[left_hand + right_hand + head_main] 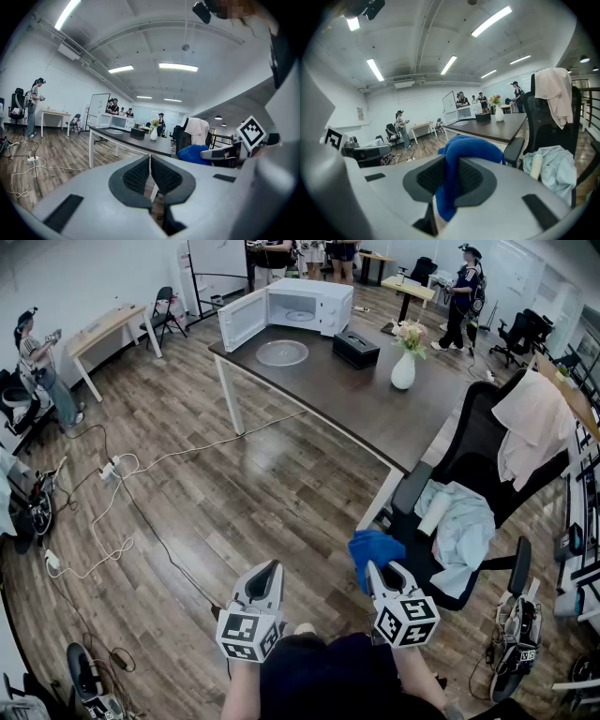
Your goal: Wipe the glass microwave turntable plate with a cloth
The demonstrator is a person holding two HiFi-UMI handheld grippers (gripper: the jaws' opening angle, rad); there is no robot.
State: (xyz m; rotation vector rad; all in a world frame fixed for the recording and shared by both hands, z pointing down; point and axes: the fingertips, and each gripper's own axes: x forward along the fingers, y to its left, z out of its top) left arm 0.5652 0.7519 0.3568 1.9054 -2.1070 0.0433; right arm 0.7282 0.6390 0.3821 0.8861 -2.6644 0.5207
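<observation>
On the far end of the dark tabletop (375,399), the glass turntable plate (282,352) lies flat just in front of a white microwave (309,304) whose door stands swung open. Beside the plate on the same tabletop sits a black box (356,348), and nearer the middle stands a white vase (404,369) with flowers.

Well short of the tabletop, over the wood-plank floor (234,502), both tools are held low and close to the person's body. The left gripper (265,579) has its fingers (136,176) pressed together with nothing between them. The right gripper (380,573) has its fingers (429,176) clenched on a blue cloth (464,150), which bunches up above them and hangs down below.

At the near corner of the tabletop a black office chair (469,465) carries pale clothing (464,526) on its seat and a beige garment (534,427) over its back. White cables (112,512) trail across the floor to the left of the tabletop. Farther left, a person (42,371) stands by a light wooden table (108,329) along the white wall, and more people (464,292) stand beyond the tabletop at the back of the room. Long strip lights (174,67) run across the ceiling.
</observation>
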